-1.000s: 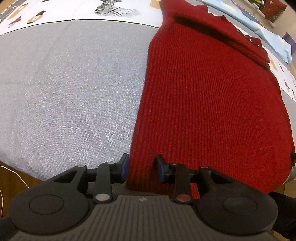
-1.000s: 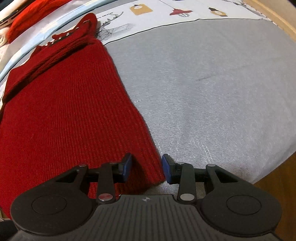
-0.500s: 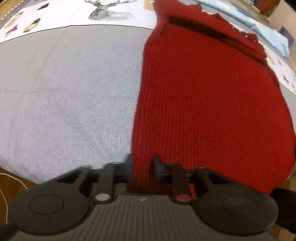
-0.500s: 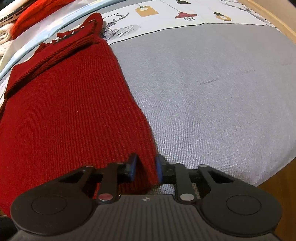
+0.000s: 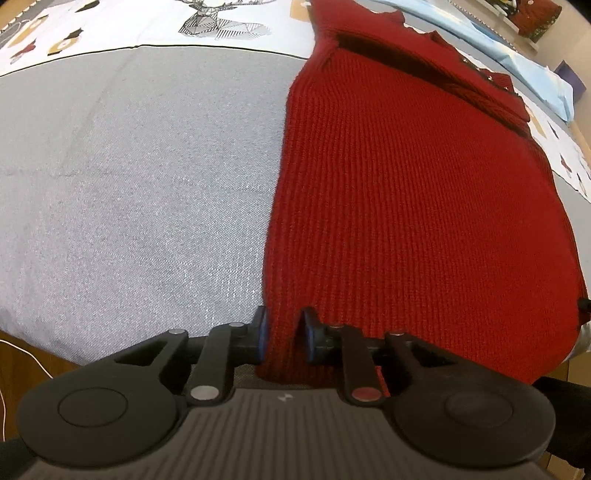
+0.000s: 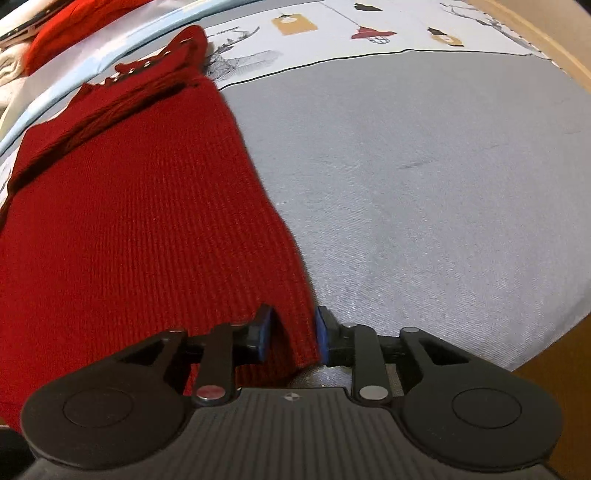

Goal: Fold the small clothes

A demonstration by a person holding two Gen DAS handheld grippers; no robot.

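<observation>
A red ribbed knit garment (image 5: 413,192) lies flat on the grey cloth (image 5: 140,192), its collar end far from me. My left gripper (image 5: 284,338) is shut on the garment's near left hem corner. In the right wrist view the same garment (image 6: 140,221) fills the left half. My right gripper (image 6: 291,338) is shut on its near right hem corner, the cloth pinched between the blue pads.
The grey cloth (image 6: 443,192) covers a wooden table whose edge (image 6: 546,373) shows at lower right. A white printed sheet (image 5: 207,22) lies at the far side. More red and white clothes (image 6: 44,40) are piled at the far left. A white cable (image 5: 22,354) hangs at lower left.
Both grippers have closed from open onto the garment's near hem corners. The near hem has lifted slightly between the pads.
</observation>
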